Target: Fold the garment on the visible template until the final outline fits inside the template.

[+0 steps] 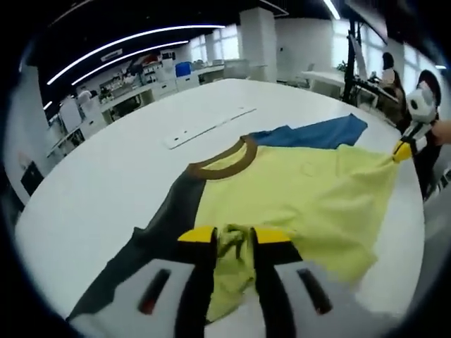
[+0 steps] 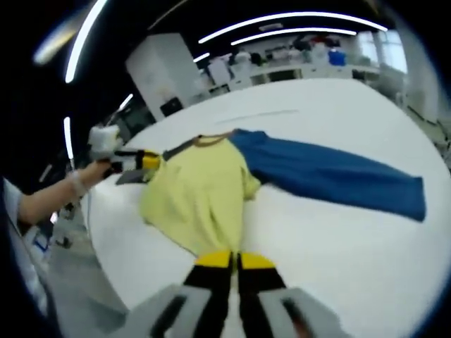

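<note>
A yellow shirt (image 1: 303, 193) with a brown collar (image 1: 222, 160), a dark grey sleeve (image 1: 151, 246) and a blue sleeve (image 2: 331, 176) is spread on a white table (image 1: 106, 176). Its bunched hem is pinched between the closed jaws of the left gripper (image 1: 234, 236). The opposite hem corner is clamped by the right gripper (image 2: 232, 261), seen at the table edge in the left gripper view. A pale strip (image 1: 208, 128) lies beyond the collar.
</note>
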### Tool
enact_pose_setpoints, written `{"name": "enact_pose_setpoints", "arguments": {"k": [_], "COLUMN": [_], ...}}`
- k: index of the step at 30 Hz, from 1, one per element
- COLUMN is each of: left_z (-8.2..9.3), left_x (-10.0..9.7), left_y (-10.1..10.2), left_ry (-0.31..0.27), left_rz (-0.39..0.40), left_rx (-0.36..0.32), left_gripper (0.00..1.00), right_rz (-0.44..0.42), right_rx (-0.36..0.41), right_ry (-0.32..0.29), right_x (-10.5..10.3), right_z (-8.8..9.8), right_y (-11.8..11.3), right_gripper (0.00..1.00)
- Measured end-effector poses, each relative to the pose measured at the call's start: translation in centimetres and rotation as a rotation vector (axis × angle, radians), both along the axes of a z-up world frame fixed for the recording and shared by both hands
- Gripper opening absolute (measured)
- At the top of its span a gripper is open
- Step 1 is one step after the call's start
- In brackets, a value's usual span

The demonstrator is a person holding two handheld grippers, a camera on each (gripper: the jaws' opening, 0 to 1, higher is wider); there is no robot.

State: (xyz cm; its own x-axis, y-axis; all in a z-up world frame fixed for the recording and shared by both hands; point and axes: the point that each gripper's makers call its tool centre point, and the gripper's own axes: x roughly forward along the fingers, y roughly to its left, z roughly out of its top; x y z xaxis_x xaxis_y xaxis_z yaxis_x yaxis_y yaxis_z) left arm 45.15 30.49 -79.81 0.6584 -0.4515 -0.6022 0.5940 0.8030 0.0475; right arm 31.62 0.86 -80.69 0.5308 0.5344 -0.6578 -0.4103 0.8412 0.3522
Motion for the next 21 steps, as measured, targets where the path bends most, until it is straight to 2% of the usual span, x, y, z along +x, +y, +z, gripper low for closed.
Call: {"name": "enact_pose_setpoints", "arguments": {"k": [1,3,6,9,11,16,18,21], "left_z": [0.2,0.6,0.9,1.6,1.8,2.5,2.8,1.9], "left_x": [-0.3,-0.6,-1.1,-2.0,-2.3,-3.9,-4.5,-5.4], "left_y": [-0.3,-0.8,-0.9,-1.8,-1.6,-1.6,-1.4,-0.6], "left_ry": [0.004,0.020,0.017,0.033,0.040,0.053,0.043,0.074], "left_rz": [0.003,0.028,0.026,0.009,0.008,-0.017,-0.029,-0.022], "left_rx": [-0.023,-0.123,-0.151,-0.231,-0.257,-0.286,-0.294,-0.300], "left_gripper": [0.30,0.37,0.50,0.65,0.70,0.67,0.58,0.46], "right_rz": [-0.002,-0.007,-0.004,0.002,0.001,0.002,0.001,-0.003], "right_rx": [0.005,0.005,0.009,0.002,0.007,0.007,0.008,0.010], "right_ry": [-0.001,-0.001,0.001,0.001,0.003,0.000,-0.001,0.001], "right_x": [0.0,0.0,-0.1,-0.2,-0.2,-0.1,-0.1,-0.2], "right_z": [0.1,0.1,0.0,-0.1,-0.1,0.0,0.0,-0.1], "right_y": [0.0,0.0,0.1,0.1,0.1,0.1,0.1,0.0], "right_gripper": [0.00,0.00,0.00,0.00,0.00,0.00,0.00,0.00]}}
